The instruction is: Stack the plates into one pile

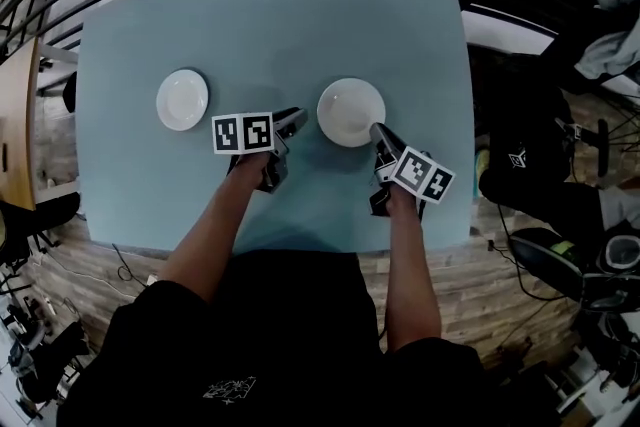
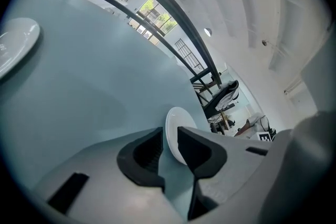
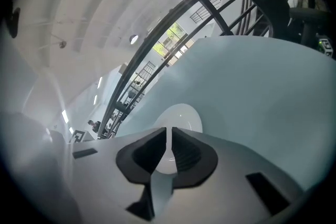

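right gripper (image 1: 378,130): pinches big plate (image 1: 350,110) by its rim | left gripper (image 1: 292,121): jaws spread — nothing in them — just left of big plate | small plate (image 1: 182,99): well left of big plate, on table (image 1: 270,15)

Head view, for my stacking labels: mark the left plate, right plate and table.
left plate (image 1: 182,99): head view, middle of its well.
right plate (image 1: 350,111): head view, middle of its well.
table (image 1: 270,25): head view, bare top beyond the plates.
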`<state>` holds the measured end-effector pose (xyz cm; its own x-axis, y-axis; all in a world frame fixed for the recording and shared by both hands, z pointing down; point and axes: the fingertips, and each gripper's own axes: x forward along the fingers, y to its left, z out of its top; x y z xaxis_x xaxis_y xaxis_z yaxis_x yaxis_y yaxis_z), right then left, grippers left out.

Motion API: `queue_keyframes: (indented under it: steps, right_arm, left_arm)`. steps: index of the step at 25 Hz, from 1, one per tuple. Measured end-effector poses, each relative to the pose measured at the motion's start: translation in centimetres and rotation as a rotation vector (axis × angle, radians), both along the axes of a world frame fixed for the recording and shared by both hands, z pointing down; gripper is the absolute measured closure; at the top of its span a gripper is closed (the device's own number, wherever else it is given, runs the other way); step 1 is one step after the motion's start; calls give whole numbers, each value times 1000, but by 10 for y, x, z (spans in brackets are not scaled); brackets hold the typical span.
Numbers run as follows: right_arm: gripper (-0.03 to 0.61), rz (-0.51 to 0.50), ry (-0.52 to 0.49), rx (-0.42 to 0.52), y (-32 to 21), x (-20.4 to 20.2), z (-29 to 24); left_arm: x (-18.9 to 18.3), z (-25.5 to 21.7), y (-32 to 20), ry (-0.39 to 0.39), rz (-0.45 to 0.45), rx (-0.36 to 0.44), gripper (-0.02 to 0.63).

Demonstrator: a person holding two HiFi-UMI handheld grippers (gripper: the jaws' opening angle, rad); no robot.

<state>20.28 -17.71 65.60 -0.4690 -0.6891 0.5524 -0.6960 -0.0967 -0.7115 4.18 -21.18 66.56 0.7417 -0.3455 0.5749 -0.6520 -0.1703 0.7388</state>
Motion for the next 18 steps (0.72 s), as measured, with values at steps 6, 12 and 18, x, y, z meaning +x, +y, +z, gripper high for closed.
queue_keyframes:
  steps: [6, 12, 18]
  right_arm:
    - [563, -6, -49, 26, 12, -21, -16]
    - [571, -48, -73, 77, 23, -42, -38]
    - [571, -170, -136, 98, 29, -94, -53]
  left_arm:
    - [-30, -16, 14, 37, -56, 12, 541]
    - [-63, -37, 33, 40, -126, 52, 577]
    - [-104, -56, 55, 59, -241, 83, 597]
